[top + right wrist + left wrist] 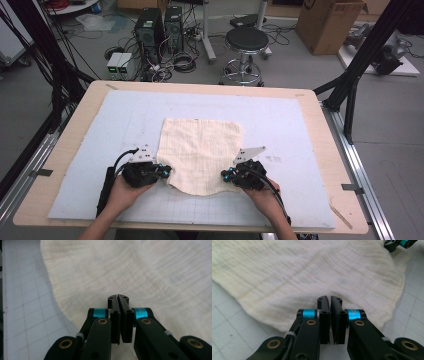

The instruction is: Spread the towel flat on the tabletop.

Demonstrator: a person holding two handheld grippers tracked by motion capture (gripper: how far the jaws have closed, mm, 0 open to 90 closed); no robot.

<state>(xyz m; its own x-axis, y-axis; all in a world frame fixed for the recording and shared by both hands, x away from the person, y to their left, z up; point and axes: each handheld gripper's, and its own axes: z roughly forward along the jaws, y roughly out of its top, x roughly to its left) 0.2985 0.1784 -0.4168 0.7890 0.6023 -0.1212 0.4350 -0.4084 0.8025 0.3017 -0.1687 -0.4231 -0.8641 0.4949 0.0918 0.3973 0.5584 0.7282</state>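
Cream cloth lying flat at the centre of the surface, on a pale gridded mat. I hold my left claw at the cloth's 8 o'clock corner and my right claw at its 4 o'clock corner. In both gripper views the jaws stand pressed together over the fabric's near edge, each pinching the cloth. I can read no brand, label or writing on cloth or mat.
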